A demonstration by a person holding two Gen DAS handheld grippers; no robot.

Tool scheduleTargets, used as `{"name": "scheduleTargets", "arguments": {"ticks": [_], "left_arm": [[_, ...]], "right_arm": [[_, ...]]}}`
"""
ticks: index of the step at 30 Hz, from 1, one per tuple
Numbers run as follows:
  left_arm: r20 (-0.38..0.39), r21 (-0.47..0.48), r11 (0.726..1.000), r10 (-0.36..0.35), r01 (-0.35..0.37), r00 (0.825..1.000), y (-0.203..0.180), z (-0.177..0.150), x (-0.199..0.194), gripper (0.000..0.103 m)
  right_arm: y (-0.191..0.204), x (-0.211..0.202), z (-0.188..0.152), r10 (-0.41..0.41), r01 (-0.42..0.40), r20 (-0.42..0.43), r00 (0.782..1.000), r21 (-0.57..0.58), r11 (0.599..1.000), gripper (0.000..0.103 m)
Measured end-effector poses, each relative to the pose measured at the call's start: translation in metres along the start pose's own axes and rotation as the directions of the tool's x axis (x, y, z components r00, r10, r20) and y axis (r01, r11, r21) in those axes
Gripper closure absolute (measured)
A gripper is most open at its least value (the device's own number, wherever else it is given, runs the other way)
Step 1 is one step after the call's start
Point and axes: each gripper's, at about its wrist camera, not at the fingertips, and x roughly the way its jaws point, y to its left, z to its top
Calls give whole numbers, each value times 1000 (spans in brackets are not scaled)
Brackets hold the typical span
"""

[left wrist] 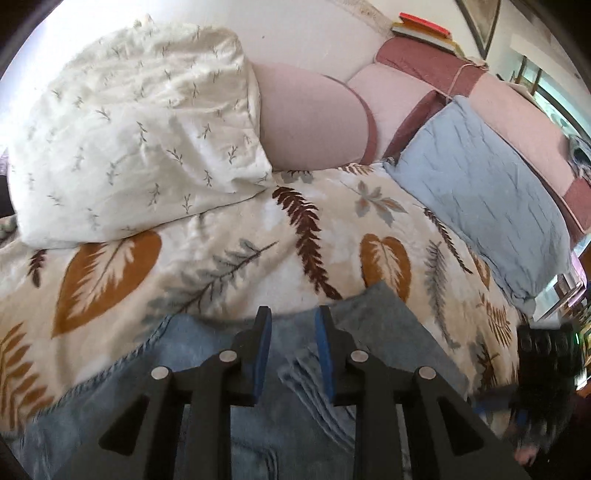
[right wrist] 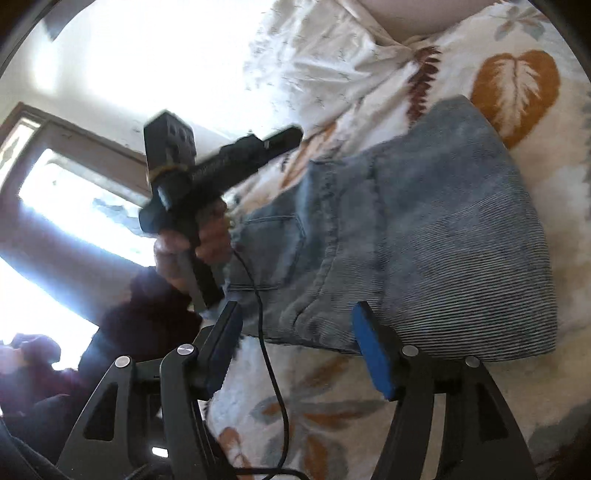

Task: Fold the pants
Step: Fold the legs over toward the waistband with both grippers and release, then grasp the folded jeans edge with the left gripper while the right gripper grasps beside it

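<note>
Light blue corduroy pants (right wrist: 424,236) lie folded on a leaf-print bedspread (right wrist: 332,398), a back pocket showing. In the left wrist view the pants (left wrist: 207,354) fill the bottom under my left gripper (left wrist: 293,321), which hangs just above the fabric, open with a narrow gap and empty. My right gripper (right wrist: 295,325) is wide open and empty at the near edge of the folded pants. The left gripper's body (right wrist: 221,162), held in a hand, shows in the right wrist view, above the pants' left side. The right gripper shows blurred at the right edge of the left wrist view (left wrist: 543,373).
A white sprig-print pillow (left wrist: 136,140) lies at the back left, a blue pillow (left wrist: 487,192) at the right, pink cushions (left wrist: 306,118) behind. Books (left wrist: 424,29) sit on the headboard. A black cable (right wrist: 273,387) hangs by the right gripper. A bright window (right wrist: 66,192) is at left.
</note>
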Motion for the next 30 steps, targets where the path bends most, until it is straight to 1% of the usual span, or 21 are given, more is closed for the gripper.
{"name": "scheduleTargets", "arguments": {"ticks": [5, 6, 7, 8, 10, 11, 12, 13, 15, 16, 17, 19, 21, 22, 23, 24, 25, 26, 27, 28, 30], "left_arm": [[-10, -64, 998, 25, -25, 1000, -34, -30, -14, 69], [-15, -66, 996, 66, -67, 998, -44, -38, -13, 69], [-9, -71, 994, 84, -85, 996, -56, -48, -13, 69], [-8, -78, 994, 78, -79, 997, -65, -57, -12, 69], [1, -89, 988, 130, -129, 992, -81, -70, -9, 69], [19, -79, 987, 141, -139, 990, -90, -76, -8, 68], [20, -68, 983, 174, -173, 984, -97, -81, -4, 68], [-35, -39, 968, 248, -249, 968, -102, -88, 10, 68], [-170, 2, 948, 313, -318, 934, -97, -104, 35, 63], [-179, -45, 949, 300, -312, 937, -88, -111, 37, 61], [-153, -93, 952, 276, -292, 949, -84, -112, 30, 61], [-127, -130, 950, 268, -284, 955, -79, -108, 11, 61], [-38, -142, 941, 303, -306, 952, -80, -108, -17, 61], [-6, -140, 935, 327, -324, 945, -81, -110, -31, 61], [16, -141, 925, 358, -353, 934, -81, -113, -43, 57], [31, -148, 907, 402, -394, 915, -80, -118, -57, 54], [44, -174, 875, 465, -452, 884, -76, -126, -75, 47], [51, -213, 846, 509, -489, 859, -70, -132, -89, 38], [50, -279, 806, 555, -522, 831, -60, -142, -108, 33], [42, -349, 761, 595, -546, 803, -50, -154, -125, 20], [36, -506, 650, 673, -568, 738, -31, -175, -157, 11]], "right_arm": [[-10, -28, 9, -65, 60, 106, 992, 48, 997, 41], [-15, -34, 12, -73, 64, 127, 989, 76, 995, 41], [-21, -39, 14, -78, 65, 141, 987, 96, 993, 41], [-25, -42, 16, -84, 67, 154, 984, 115, 991, 41], [-32, -47, 21, -103, 75, 186, 977, 151, 986, 41], [-34, -50, 23, -111, 77, 201, 973, 166, 983, 41], [-34, -51, 25, -115, 78, 209, 971, 175, 981, 41], [-34, -53, 28, -118, 79, 216, 969, 181, 980, 41], [-34, -51, 28, -125, 86, 215, 969, 181, 980, 41], [-34, -49, 27, -127, 90, 206, 970, 180, 980, 41], [-34, -48, 25, -126, 91, 197, 972, 179, 980, 41], [-32, -43, 25, -131, 100, 183, 974, 168, 981, 41], [-28, -41, 23, -137, 110, 182, 974, 151, 982, 41], [-26, -41, 23, -135, 109, 182, 974, 143, 984, 41], [-24, -41, 23, -133, 109, 182, 974, 137, 985, 41], [-21, -40, 23, -136, 114, 185, 973, 125, 986, 41], [-19, -39, 22, -140, 120, 186, 973, 115, 986, 41], [-16, -38, 21, -148, 132, 185, 971, 98, 986, 40], [-13, -36, 19, -155, 142, 182, 971, 84, 986, 40], [-9, -33, 17, -165, 157, 174, 971, 62, 986, 40], [-2, -26, 12, -190, 190, 158, 969, 16, 982, 40]]}}
